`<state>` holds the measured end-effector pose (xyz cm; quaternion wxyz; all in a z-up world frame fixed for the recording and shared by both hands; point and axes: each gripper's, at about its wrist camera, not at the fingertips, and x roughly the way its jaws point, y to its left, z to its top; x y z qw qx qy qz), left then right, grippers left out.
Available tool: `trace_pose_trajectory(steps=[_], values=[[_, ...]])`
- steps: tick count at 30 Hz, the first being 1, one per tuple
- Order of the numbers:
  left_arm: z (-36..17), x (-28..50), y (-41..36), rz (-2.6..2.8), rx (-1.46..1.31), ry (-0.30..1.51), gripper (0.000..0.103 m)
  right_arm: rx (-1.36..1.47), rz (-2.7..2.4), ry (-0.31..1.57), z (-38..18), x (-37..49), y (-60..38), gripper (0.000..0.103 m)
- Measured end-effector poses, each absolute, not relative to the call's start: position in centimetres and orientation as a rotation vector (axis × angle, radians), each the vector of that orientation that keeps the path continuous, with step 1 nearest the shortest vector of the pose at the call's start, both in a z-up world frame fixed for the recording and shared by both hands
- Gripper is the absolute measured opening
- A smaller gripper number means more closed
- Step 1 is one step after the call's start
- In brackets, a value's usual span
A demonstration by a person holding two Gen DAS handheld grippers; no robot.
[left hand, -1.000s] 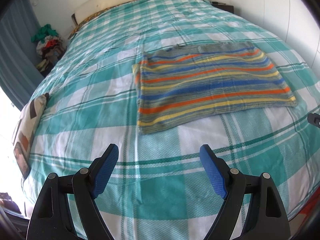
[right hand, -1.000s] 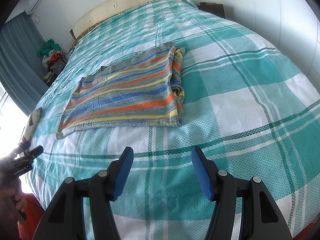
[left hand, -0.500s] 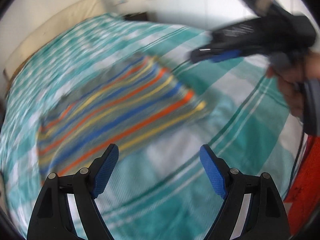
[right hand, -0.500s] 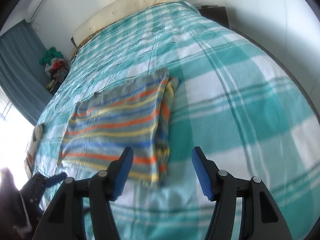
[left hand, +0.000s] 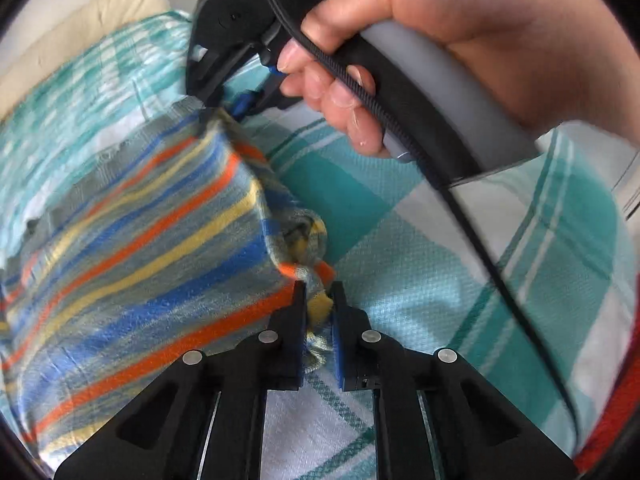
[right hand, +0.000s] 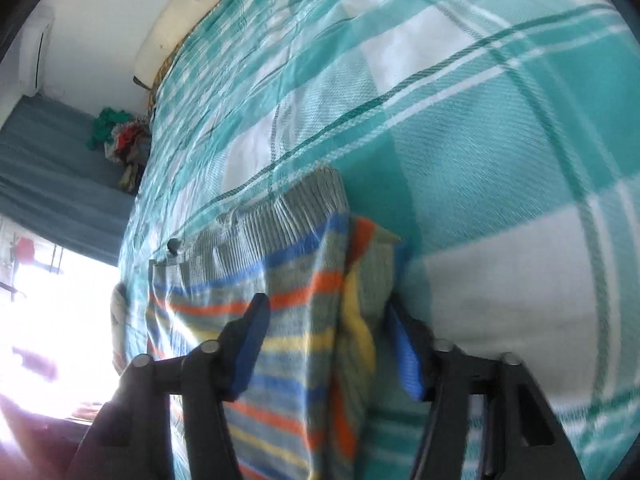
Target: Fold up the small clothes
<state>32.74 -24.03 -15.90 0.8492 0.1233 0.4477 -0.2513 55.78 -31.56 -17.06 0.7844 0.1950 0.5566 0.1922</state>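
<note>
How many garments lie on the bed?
1: a grey knitted garment striped orange, blue and yellow, on the teal checked bedspread. The heap of clothes beside the bed may hold others.

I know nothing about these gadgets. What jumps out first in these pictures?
A knitted cloth with orange, blue and yellow stripes lies on a teal-and-white checked bedspread. The left gripper is closing on its near corner, while a bare hand holds the right gripper at the far corner.

A bed [right hand: 500, 128] under teal-and-white check, cream headboard [right hand: 192, 12] against white wall, blue curtain [right hand: 52, 168], bright daylight at the window [right hand: 52, 320].
</note>
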Motion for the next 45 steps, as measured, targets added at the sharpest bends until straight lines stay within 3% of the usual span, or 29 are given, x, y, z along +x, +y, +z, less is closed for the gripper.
trace_pose_trajectory(steps=[5, 11, 21, 23, 25, 27, 30, 34, 36, 37, 41, 45], values=[[-11.6, 31.3, -16.7, -0.465, 0.067, 0.884, 0.008, 0.228, 0.399, 1.113, -12.4, 54.9, -27.7, 0.010], [-8.7, 29.2, -4.4, -0.271, -0.155, 0.849, 0.008, 0.122, 0.589, 1.026, -6.9, 54.0, -15.8, 0.010], [-13.2, 27.9, 6.5, -0.032, -0.314, 0.938, 0.009, -0.001, 0.710, 1.078, -11.5, 53.5, 2.5, 0.012], [-14.1, 27.9, 7.5, -0.004, -0.327, 0.960, 0.021, 0.098, 0.761, 1.109, -13.4, 53.4, 3.3, 0.021], [-14.6, 27.1, 8.3, 0.018, -0.329, 0.982, 0.039, 0.187, 0.784, 1.141, -14.7, 53.1, 3.2, 0.035], [-13.9, 26.1, 9.3, 0.038, -0.340, 0.963, 0.054, 0.237, 0.795, 1.104, -14.2, 52.4, 2.1, 0.035], [-12.9, 24.9, 10.3, 0.044, -0.356, 0.918, 0.058, 0.229, 0.775, 1.026, -12.0, 50.9, -1.4, 0.035], [-11.1, 25.3, 10.2, -0.006, -0.346, 0.839, 0.050, 0.015, 0.689, 0.925, -9.6, 47.2, -6.7, 0.035], [-10.8, 26.4, 9.7, -0.065, -0.333, 0.823, 0.022, -0.063, 0.680, 0.901, -9.3, 44.9, -8.9, 0.035], [-10.9, 27.4, 9.3, -0.084, -0.321, 0.830, 0.016, -0.087, 0.693, 0.896, -9.3, 43.5, -9.7, 0.035], [-12.3, 30.7, 6.7, -0.126, -0.229, 0.871, 0.010, -0.107, 0.809, 0.918, -11.4, 39.4, -9.9, 0.033], [-16.6, 32.9, 6.4, -0.034, -0.091, 1.035, 0.006, -0.183, 0.762, 1.076, -18.0, 38.1, -7.8, 0.023]])
